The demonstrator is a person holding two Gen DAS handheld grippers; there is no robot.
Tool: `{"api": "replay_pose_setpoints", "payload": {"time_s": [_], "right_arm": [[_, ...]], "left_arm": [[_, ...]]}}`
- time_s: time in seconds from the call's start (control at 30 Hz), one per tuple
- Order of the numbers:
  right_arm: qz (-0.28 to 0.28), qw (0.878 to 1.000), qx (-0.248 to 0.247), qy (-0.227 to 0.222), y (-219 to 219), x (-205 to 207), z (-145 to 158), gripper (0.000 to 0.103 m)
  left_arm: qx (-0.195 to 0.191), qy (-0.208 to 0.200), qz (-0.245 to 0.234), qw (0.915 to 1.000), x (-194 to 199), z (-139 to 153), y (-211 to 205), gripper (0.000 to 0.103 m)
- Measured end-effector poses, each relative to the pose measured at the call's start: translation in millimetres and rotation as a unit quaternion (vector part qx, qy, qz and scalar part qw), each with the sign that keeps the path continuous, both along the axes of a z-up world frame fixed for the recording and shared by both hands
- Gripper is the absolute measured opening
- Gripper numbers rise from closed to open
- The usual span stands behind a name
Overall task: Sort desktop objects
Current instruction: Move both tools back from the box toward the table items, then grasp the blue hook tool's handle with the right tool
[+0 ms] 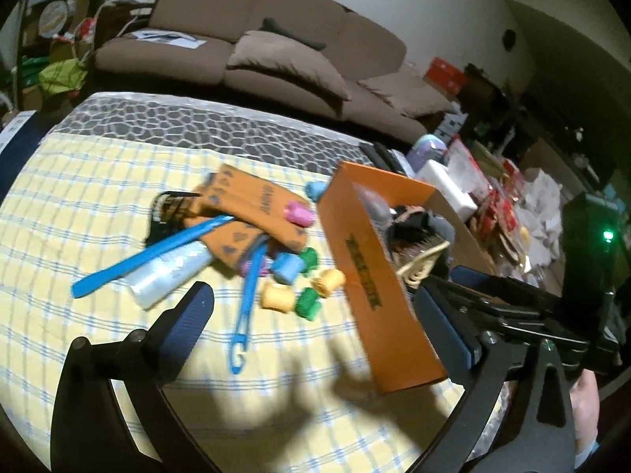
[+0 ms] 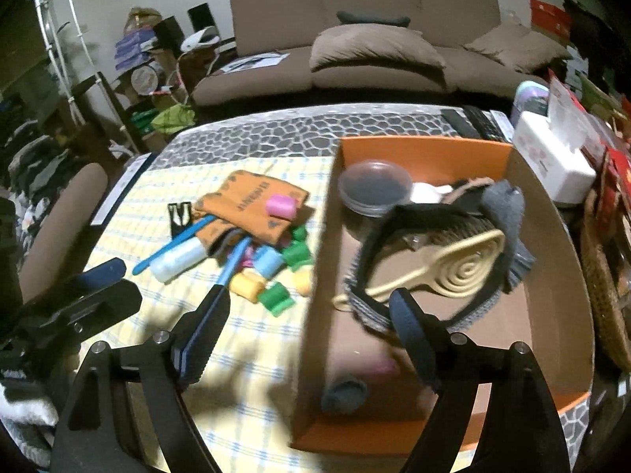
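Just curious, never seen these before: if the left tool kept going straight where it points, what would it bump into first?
Probably the pile of little coloured rollers on the checked cloth, near the blue comb. The left tool is open and empty; depth is hard to judge.

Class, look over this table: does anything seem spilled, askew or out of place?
Yes. Hair rollers, two blue combs and a white tube lie heaped on an orange cloth beside the orange box, not sorted inside.

One orange box (image 2: 426, 153). Two blue combs (image 1: 154, 254) (image 1: 246, 303). One white tube (image 1: 165, 276). One orange pouch (image 1: 244, 205). Among the rollers: two pink (image 1: 299, 213) (image 2: 384, 366), three green (image 1: 307, 303), two or three yellow (image 1: 278, 295), two blue (image 1: 288, 268). Inside the box: one beige brush (image 2: 453, 264), one dark lidded tub (image 2: 372, 187), one black headband (image 2: 378, 236).
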State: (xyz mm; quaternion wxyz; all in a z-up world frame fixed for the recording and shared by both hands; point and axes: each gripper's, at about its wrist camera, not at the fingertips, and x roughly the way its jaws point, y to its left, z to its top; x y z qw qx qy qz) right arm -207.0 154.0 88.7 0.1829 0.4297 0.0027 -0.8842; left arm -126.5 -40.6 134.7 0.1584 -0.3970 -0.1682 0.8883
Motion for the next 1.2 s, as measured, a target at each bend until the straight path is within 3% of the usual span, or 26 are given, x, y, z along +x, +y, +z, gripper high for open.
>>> {"api": "replay_pose_setpoints", "payload": {"time_s": [0.53,0.7,0.87,1.1,1.2], "right_arm": [[0.053,0.998,0.005,-0.016,-72.5,-14.2,-25.2,0.080],[0.065,0.997,0.013,-0.042,-92.1,-22.5,-47.5,0.061],[0.069,0.994,-0.021,-0.082,-107.9,-31.5,-70.1,0.056],[0.051,0.990,-0.045,-0.123,-118.4,-38.6,-91.4,0.053],[0.044,0.990,-0.049,-0.127,-119.5,-41.4,-95.7,0.053]], "left_arm": [[-0.017,-0.036,0.039,0.9984,-10.4,-26.9,-59.6,0.101],[-0.013,-0.042,0.049,0.9978,-12.0,-31.6,-73.6,0.100],[-0.007,-0.047,0.060,0.9970,-14.6,-35.3,-85.5,0.098],[-0.065,-0.036,0.073,0.9946,-26.5,-46.4,-95.1,0.096],[-0.068,-0.035,0.067,0.9948,-30.5,-50.4,-97.5,0.096]]}}
